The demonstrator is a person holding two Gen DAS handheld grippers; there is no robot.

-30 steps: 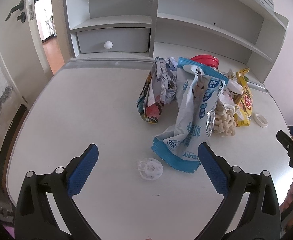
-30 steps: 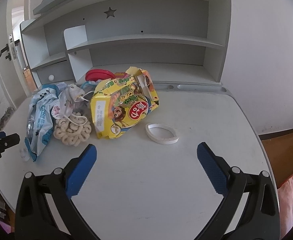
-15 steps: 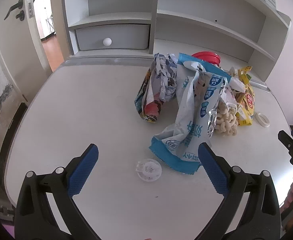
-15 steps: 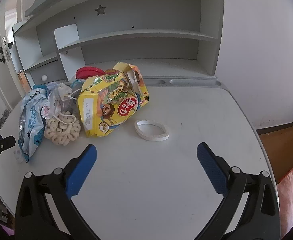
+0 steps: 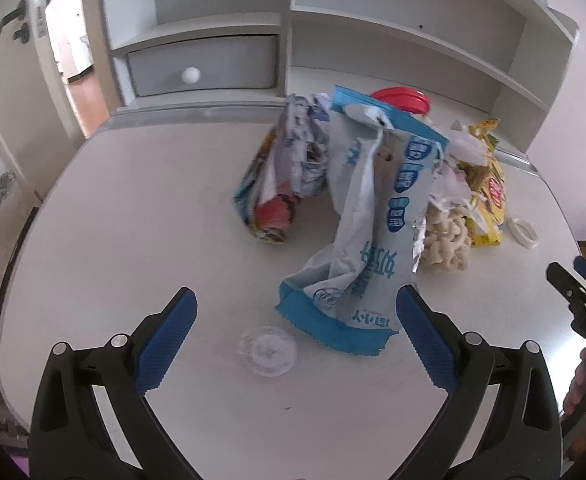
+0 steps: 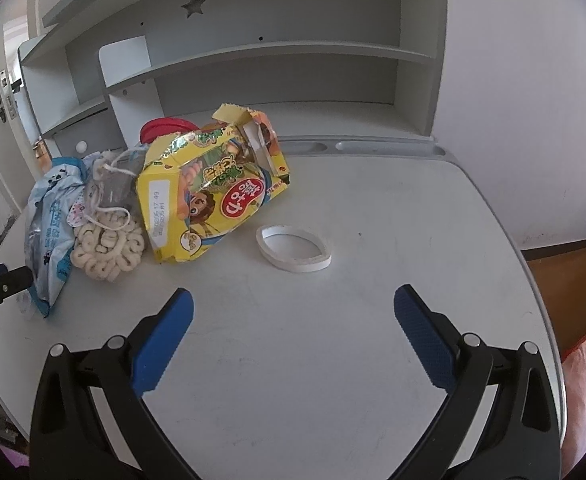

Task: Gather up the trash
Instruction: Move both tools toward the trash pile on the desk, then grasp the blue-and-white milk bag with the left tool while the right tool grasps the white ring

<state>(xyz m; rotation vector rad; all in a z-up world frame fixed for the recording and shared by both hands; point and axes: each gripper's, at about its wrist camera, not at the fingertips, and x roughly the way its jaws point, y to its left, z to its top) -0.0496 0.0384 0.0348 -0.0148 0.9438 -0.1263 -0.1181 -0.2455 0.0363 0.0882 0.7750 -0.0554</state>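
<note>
— Left hand-held gripper (image 5: 295,314)?
— Spread wide, holding nothing, hovering above the white surface (image 5: 133,208). Between the blue fingers (image 5: 165,338), a clear plastic lid (image 5: 268,350) lying flat, just beside the torn end of a blue-and-white wrapper (image 5: 367,248).
— And the rest of the trash on that side?
— Heaped past the lid, mid-surface. Crumpled printed bag (image 5: 289,172) left of the blue-and-white wrapper, touching it. Ring-shaped puffed snacks (image 5: 447,246) spilling out on its right. Behind, a red lid (image 5: 403,98), partly hidden.
— Right hand-held gripper (image 6: 293,314)?
— Also spread wide, empty, above bare surface. Ahead of it, a white tape ring (image 6: 293,249) lying flat, apart from both fingers (image 6: 423,338).
— What lies near the ring?
— Yellow snack bag (image 6: 209,196), torn open at the top, just left of the ring without touching. Further left, the snack rings again, then the blue wrapper at the surface's edge.
— Anything behind?
— Grey shelf unit (image 6: 253,56) with a star cut-out (image 6: 193,5); on the left side, a drawer with a white knob (image 5: 191,75).
</note>
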